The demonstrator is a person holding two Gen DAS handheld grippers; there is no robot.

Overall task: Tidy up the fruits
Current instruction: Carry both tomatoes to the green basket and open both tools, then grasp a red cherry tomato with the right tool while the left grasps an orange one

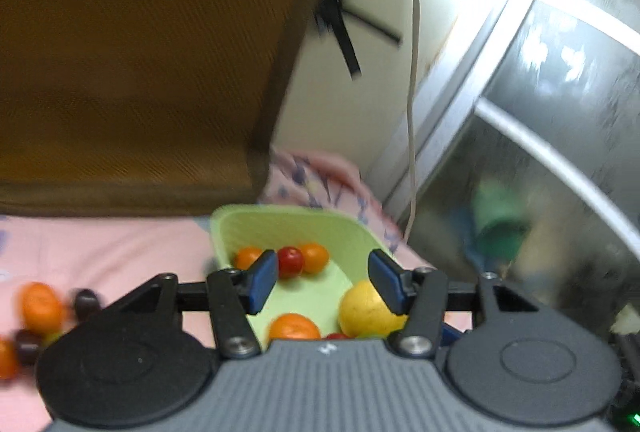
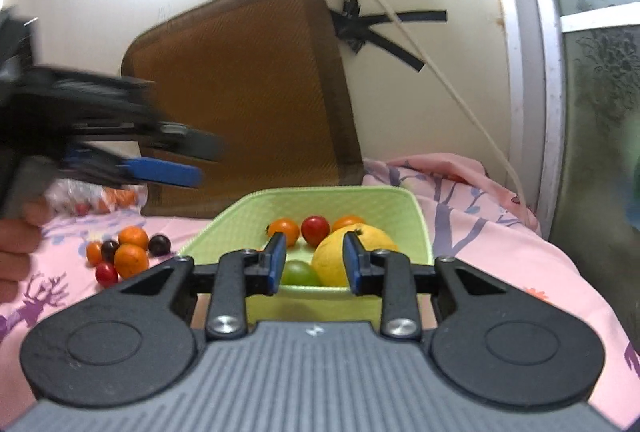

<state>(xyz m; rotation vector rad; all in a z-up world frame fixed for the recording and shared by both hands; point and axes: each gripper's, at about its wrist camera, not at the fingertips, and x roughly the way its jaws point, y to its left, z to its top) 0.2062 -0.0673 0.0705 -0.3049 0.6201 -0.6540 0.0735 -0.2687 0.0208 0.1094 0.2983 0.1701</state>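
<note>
A light green basket point(image 2: 340, 199) sits on the pink bedsheet and holds a large yellow fruit point(image 2: 332, 256), a green one point(image 2: 298, 274), a red cherry tomato point(image 2: 315, 230) and small orange fruits point(image 2: 284, 230). Loose orange, red and dark fruits point(image 2: 124, 252) lie on the sheet left of the basket. My right gripper point(image 2: 315, 264) hovers open at the basket's near edge, nothing between its fingers. My left gripper point(image 1: 324, 282) is open above the basket point(image 1: 296, 228), with the yellow fruit point(image 1: 368, 310) near its right finger. It also shows blurred in the right wrist view point(image 2: 172, 159).
A brown cushion point(image 2: 240, 91) leans on the wall behind the basket. A plastic bag of fruit point(image 2: 88, 199) lies at the far left. A white cable point(image 2: 440, 79) hangs down the wall. A window frame point(image 2: 536, 111) bounds the right. A hand point(image 2: 16, 252) holds the left gripper.
</note>
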